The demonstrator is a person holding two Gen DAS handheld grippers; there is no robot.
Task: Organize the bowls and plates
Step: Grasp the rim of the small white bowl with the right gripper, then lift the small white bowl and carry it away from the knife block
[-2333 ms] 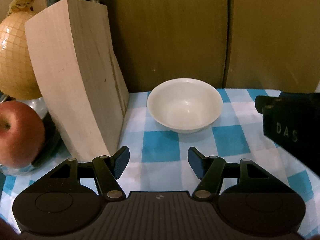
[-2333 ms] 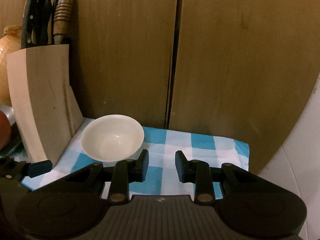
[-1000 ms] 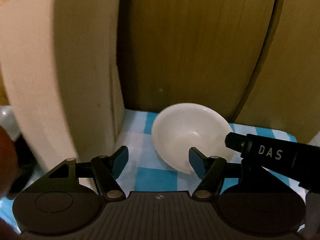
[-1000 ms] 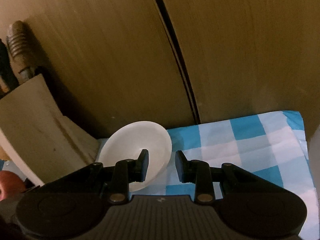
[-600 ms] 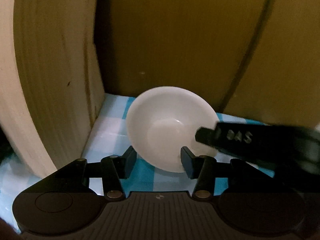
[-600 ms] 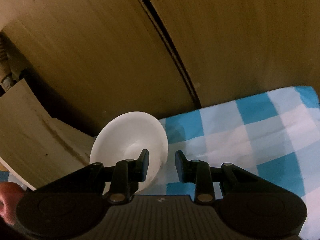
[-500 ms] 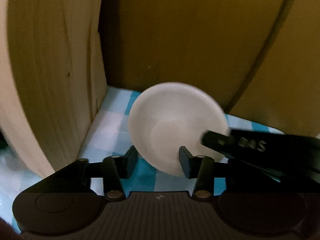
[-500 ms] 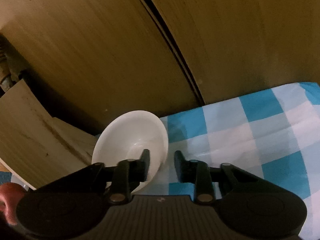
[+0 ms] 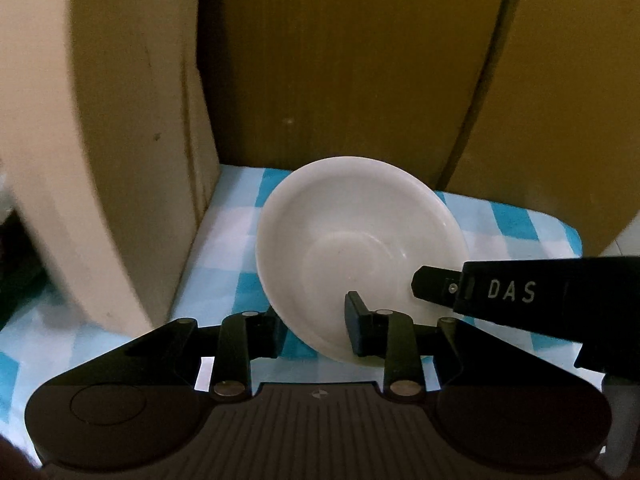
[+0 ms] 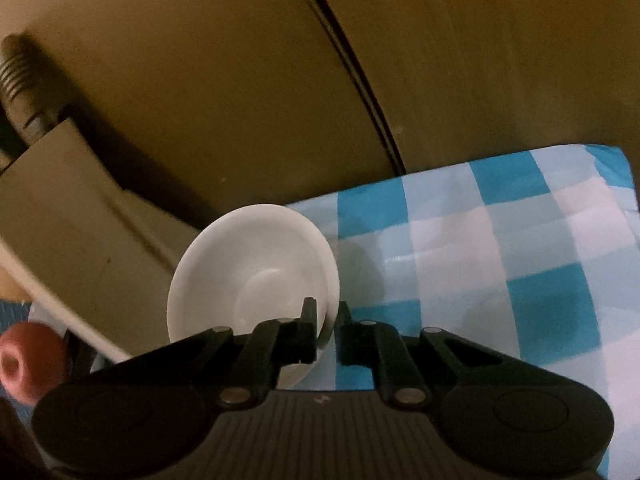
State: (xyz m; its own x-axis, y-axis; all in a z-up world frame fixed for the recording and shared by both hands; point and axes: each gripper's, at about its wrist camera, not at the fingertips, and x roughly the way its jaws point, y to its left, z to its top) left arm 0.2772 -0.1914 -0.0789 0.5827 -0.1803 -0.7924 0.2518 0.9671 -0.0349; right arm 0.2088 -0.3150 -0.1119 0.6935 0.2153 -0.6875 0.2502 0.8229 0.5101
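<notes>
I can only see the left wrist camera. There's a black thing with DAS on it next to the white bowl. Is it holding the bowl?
Observer: Yes. That's the right gripper. Its own camera shows the rim of the bowl pinched between its two fingers, one inside and one outside.
Operator: Is there any food around?
Observer: A red apple sits at the far left, past the wooden knife block.
Operator: Are there knives in that block?
Observer: A ribbed handle sticks out of its top. No blade shows.

Blue-checked tablecloth (image 9: 224, 256) under white bowl (image 9: 352, 232) and knife block (image 9: 100, 140).
</notes>
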